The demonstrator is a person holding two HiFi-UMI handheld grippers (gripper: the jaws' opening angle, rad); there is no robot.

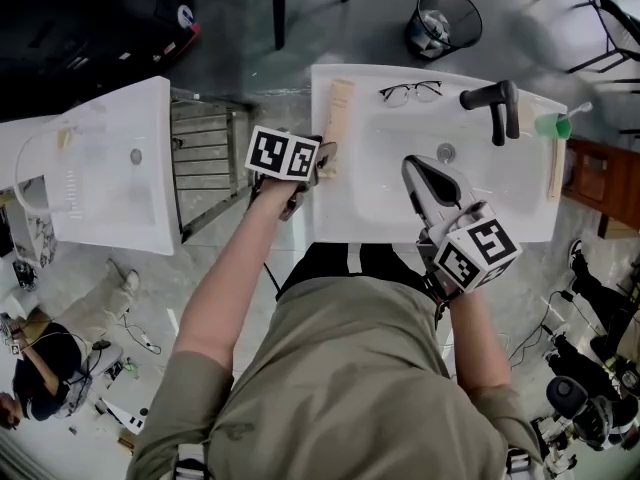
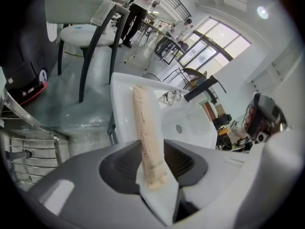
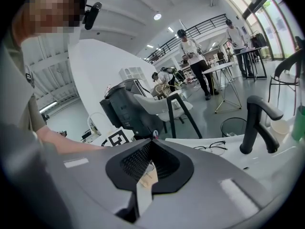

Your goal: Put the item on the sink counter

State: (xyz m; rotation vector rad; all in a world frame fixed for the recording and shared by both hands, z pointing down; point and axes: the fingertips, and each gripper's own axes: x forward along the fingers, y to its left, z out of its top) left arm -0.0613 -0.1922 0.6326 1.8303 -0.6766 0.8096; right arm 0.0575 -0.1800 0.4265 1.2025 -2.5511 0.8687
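The white sink bench [image 1: 520, 218] carries the task item, a beige tube [image 1: 340, 118], lying along its left ledge. The left tongs [image 1: 318, 163] are clamped on the tube's near end, which is hidden under them from overhead. The right tongs [image 1: 418, 168] hang over the basin, jaws together and holding nothing. A small beige scrap shows through their hollow; its identity cannot be determined.

A long beige tube [image 1: 340, 120] lies lengthwise along the left rim of the white sink counter [image 1: 330, 213], its far end toward the back.
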